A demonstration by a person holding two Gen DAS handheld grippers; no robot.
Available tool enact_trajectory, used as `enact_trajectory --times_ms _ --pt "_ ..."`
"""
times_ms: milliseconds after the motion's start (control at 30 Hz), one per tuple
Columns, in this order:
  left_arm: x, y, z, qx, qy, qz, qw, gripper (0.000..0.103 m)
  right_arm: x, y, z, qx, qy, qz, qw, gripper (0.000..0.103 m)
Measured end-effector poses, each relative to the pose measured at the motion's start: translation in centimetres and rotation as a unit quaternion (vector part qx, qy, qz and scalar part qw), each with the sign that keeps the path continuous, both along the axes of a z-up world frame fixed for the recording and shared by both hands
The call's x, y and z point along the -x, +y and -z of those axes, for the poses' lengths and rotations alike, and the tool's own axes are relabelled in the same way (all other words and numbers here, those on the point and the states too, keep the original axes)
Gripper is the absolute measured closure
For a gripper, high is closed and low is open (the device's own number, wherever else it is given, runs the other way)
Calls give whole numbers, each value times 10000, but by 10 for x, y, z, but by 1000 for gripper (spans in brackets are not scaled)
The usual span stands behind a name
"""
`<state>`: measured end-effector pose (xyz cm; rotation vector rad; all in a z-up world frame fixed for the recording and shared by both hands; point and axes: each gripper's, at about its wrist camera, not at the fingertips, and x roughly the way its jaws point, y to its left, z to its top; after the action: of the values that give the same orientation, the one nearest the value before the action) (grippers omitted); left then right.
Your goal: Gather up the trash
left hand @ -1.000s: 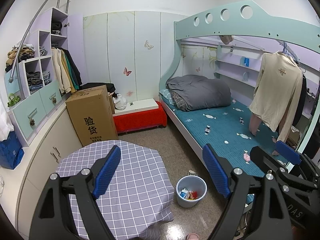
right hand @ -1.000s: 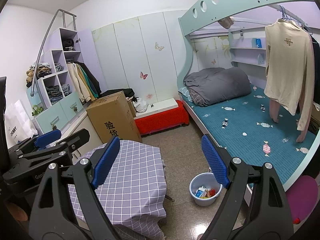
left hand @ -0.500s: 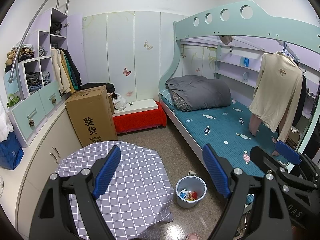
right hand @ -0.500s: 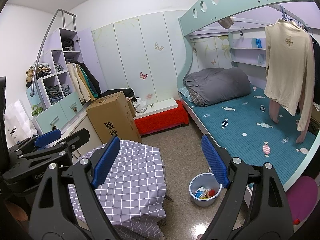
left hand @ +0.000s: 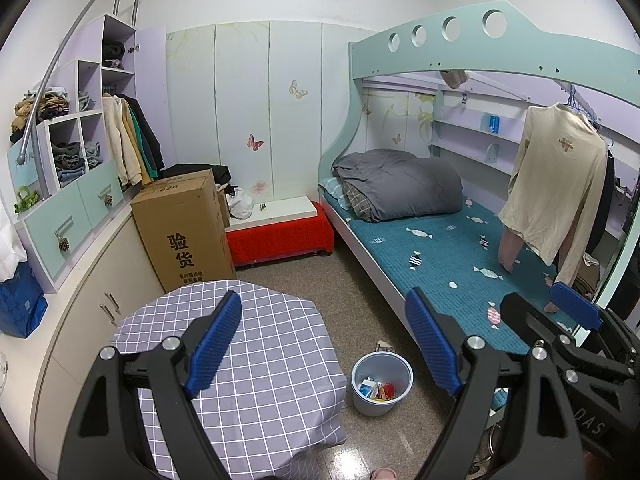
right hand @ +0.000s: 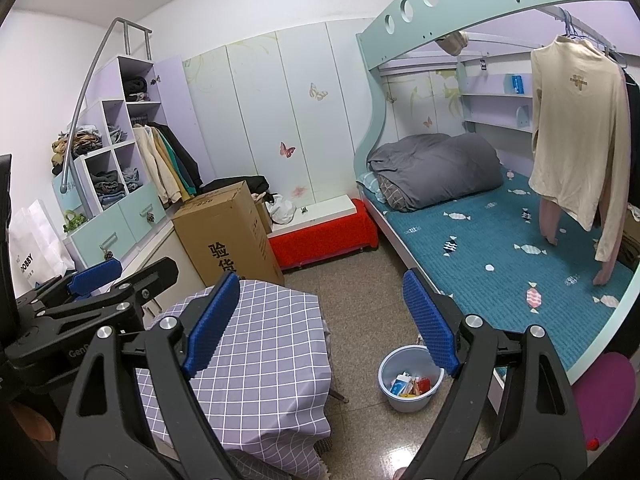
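Both tongs, the left tongs (left hand: 324, 344) and right tongs (right hand: 320, 320), are being held apart and empty, and are best being lowered toward the bin (left hand: 382, 384) at lower centre.

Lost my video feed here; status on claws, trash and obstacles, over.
Left claw open, empty. Right claw open, empty. Pale blue plastic bin on floor beside bed, wrappers inside. Checked-cloth table left of bin; approach clear.

You have blue-padded black fingers (left hand: 216, 344) over a lilac counter cloth (left hand: 256, 360) with a white grid, a pale blue bin (left hand: 382, 378) of red, blue and white trash (left hand: 376, 391), a teal bed sheet (left hand: 448, 256) printed with candies, and a red bench (left hand: 280, 236).
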<state>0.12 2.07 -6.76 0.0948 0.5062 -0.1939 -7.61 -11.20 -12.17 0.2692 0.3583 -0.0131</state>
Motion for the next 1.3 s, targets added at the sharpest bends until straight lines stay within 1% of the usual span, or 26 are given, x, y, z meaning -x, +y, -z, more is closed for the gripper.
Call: enact_trajectory --times_ms 1300 --pt "-17 -7 7 7 94 -5 10000 21 -19 -8 6 -54 129 -17 9999 20"
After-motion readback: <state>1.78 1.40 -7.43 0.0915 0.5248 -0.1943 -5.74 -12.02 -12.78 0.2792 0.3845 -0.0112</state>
